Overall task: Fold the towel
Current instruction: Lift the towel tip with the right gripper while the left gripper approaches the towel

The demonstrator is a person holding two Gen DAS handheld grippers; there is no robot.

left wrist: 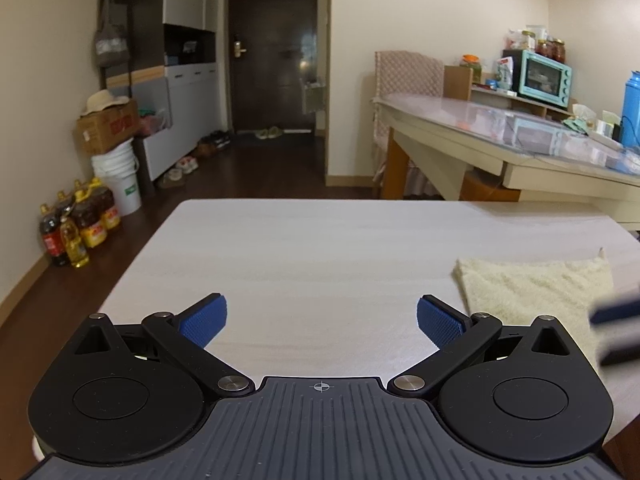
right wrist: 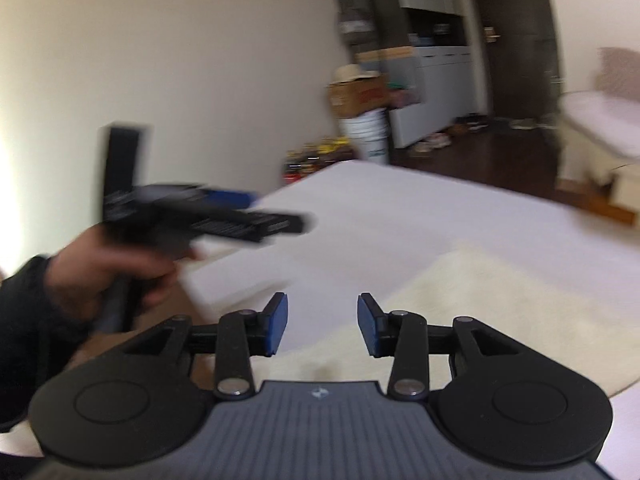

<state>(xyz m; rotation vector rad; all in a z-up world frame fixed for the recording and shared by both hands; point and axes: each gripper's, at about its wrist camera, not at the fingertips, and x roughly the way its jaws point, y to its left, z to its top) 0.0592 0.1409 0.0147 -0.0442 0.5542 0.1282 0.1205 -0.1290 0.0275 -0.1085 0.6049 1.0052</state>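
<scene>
A cream towel (left wrist: pixel 532 292) lies flat on the white table (left wrist: pixel 320 248), at the right in the left wrist view. My left gripper (left wrist: pixel 322 320) is wide open and empty, above bare table to the left of the towel. My right gripper (right wrist: pixel 322 328) is open and empty, just above the near edge of the towel (right wrist: pixel 480 312). The left gripper (right wrist: pixel 224 212) shows blurred at the left of the right wrist view, held in a hand. A blurred dark part of the right gripper (left wrist: pixel 616 332) shows at the right edge of the left wrist view.
A dining table (left wrist: pixel 520 148) with an oven and clutter stands at the back right. Oil bottles (left wrist: pixel 76 228), a white bucket (left wrist: pixel 120 176) and a cardboard box (left wrist: pixel 106 128) stand on the floor at the left. A dark door (left wrist: pixel 276 48) is straight ahead.
</scene>
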